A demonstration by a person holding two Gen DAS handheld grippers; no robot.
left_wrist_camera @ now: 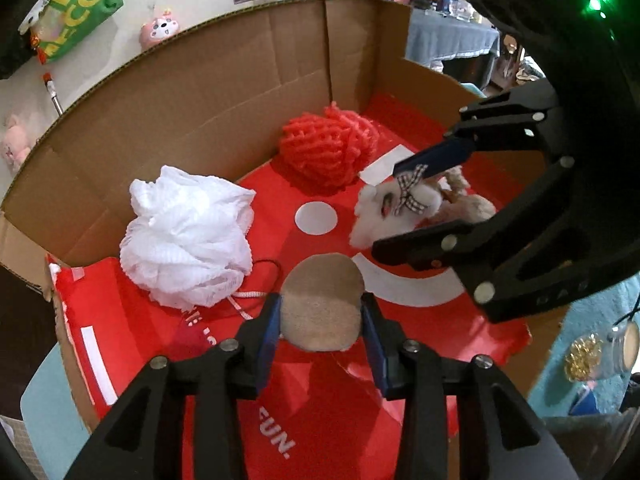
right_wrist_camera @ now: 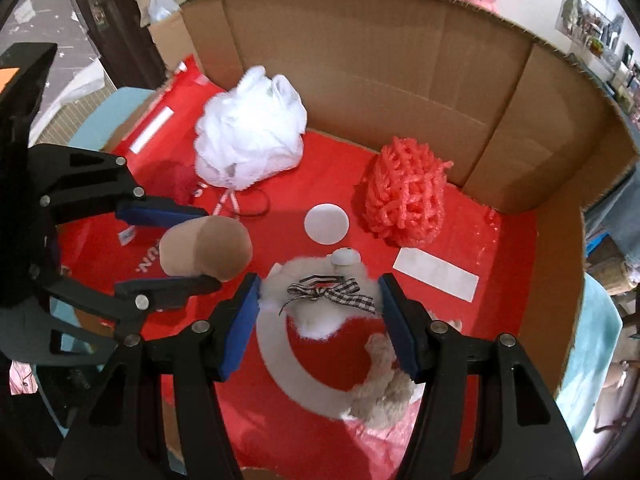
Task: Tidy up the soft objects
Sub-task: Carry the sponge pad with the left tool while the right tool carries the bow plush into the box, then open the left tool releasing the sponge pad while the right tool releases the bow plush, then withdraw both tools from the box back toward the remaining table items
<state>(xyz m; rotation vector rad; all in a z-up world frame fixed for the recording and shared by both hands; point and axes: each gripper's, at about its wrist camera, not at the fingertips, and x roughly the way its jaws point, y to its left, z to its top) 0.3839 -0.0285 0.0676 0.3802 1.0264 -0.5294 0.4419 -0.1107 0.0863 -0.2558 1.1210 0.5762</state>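
Observation:
My left gripper [left_wrist_camera: 322,320] is shut on a tan sponge [left_wrist_camera: 322,306] and holds it above the red sheet [left_wrist_camera: 320,392]; the sponge also shows in the right wrist view [right_wrist_camera: 208,250]. My right gripper [right_wrist_camera: 318,312] straddles a white plush toy with a checked bow [right_wrist_camera: 320,300], its pads at the toy's sides; I cannot tell whether they press it. The toy also shows in the left wrist view [left_wrist_camera: 388,210]. A white mesh puff [left_wrist_camera: 188,236] and a red mesh puff [left_wrist_camera: 328,148] lie on the sheet.
A cardboard box wall [left_wrist_camera: 224,88] curves around the back and sides of the red sheet. A beige plush part [right_wrist_camera: 380,392] lies under my right gripper. Pink plush toys [left_wrist_camera: 160,32] and a green bag [left_wrist_camera: 76,8] are beyond the wall.

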